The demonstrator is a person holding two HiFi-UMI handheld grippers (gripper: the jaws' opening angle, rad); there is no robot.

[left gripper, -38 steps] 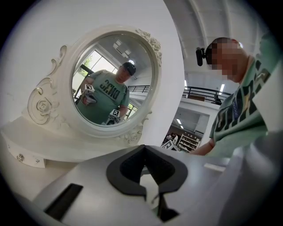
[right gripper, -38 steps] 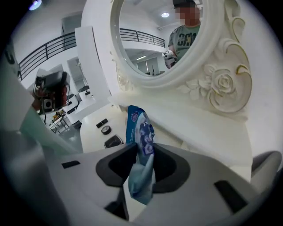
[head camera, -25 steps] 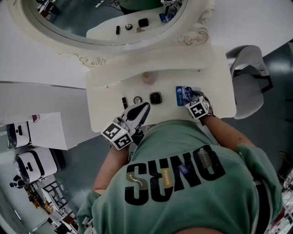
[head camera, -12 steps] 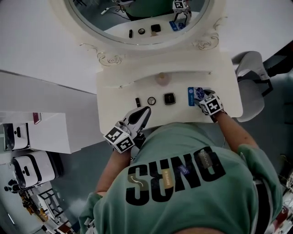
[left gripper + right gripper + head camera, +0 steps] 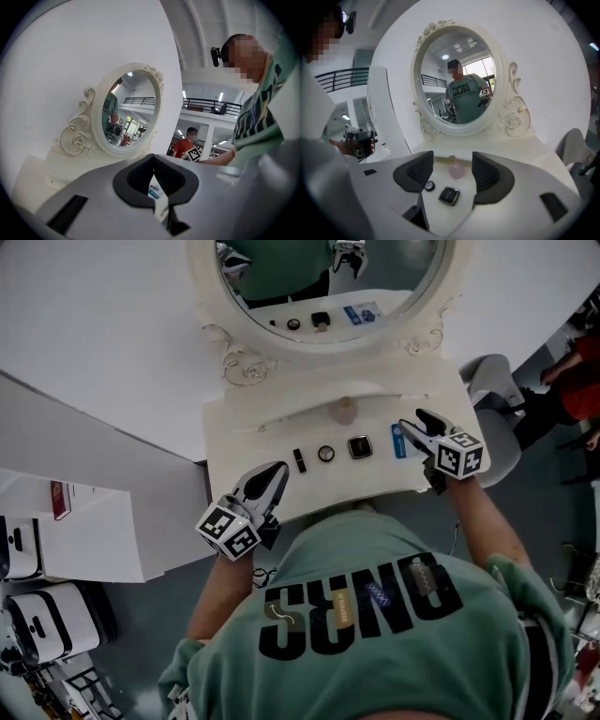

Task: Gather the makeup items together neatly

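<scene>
On the white vanity table (image 5: 246, 432) lie, left to right, a black lipstick (image 5: 299, 460), a small round compact (image 5: 326, 454), a square black compact (image 5: 360, 447) and a blue packet (image 5: 399, 441). A pink bottle (image 5: 344, 411) stands behind them. My right gripper (image 5: 414, 420) hovers above the packet, open and empty; its jaws have just been closing a little. In the right gripper view the pink bottle (image 5: 456, 169), square compact (image 5: 449, 195) and round compact (image 5: 429, 186) show between its jaws. My left gripper (image 5: 278, 469) is shut at the table's front left, short of the lipstick.
An oval ornate mirror (image 5: 328, 277) stands at the back of the table against the white wall. A grey chair (image 5: 497, 390) is at the right, with a person in red (image 5: 581, 381) beyond it. A white cabinet (image 5: 94, 521) sits at the left.
My right gripper has risen off the blue packet, which stays on the table. My left gripper has shifted left along the table's front edge.
</scene>
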